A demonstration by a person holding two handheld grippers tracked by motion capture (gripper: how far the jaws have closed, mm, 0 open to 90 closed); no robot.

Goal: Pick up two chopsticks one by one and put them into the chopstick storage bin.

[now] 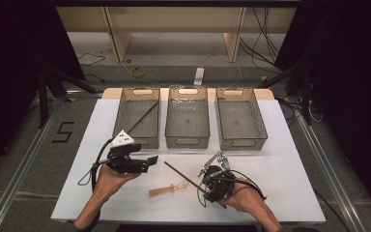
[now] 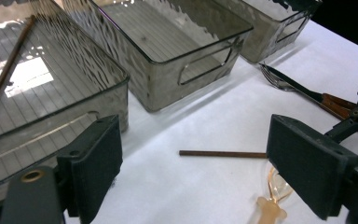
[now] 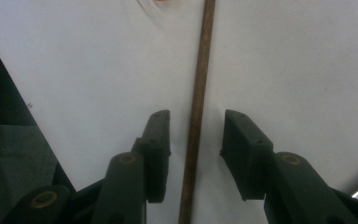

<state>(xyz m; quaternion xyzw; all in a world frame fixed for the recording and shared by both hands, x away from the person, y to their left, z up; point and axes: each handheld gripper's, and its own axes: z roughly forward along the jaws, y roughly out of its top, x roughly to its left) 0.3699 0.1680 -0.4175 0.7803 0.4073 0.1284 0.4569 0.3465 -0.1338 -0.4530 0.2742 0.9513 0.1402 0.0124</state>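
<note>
Chopstick (image 3: 198, 102), dark brown, lying loose on the white tabletop (image 1: 280, 193) in front of the bins, just beside an amber plastic spoon (image 1: 169, 189). Being straddled by the right hand-held gripper (image 3: 198, 126), pads standing narrowly either side of the stick and not yet pressing on it; nothing lifted. Left hand-held gripper (image 1: 147, 162) hovering near the front of the left bin (image 1: 136, 142), jaws spread wide and carrying nothing. Sorting judged as early: second chopstick (image 1: 142, 117) already resting slantwise in the left bin; middle bin (image 1: 187, 141) and right bin (image 1: 241, 143) looking bare. Remaining, as far as can be told: gripping and binning the loose chopstick, then the spoon, then the fork (image 2: 276, 83) and a wooden-handled piece lying by the right hand. Surface: plain white sheet, three smoked translucent bins standing in a row along its far side. Room: dark drapes hanging at both sides, grey floor bearing a taped numeral (image 1: 64, 131), cables trailing, pale wooden furniture legs standing beyond.
</note>
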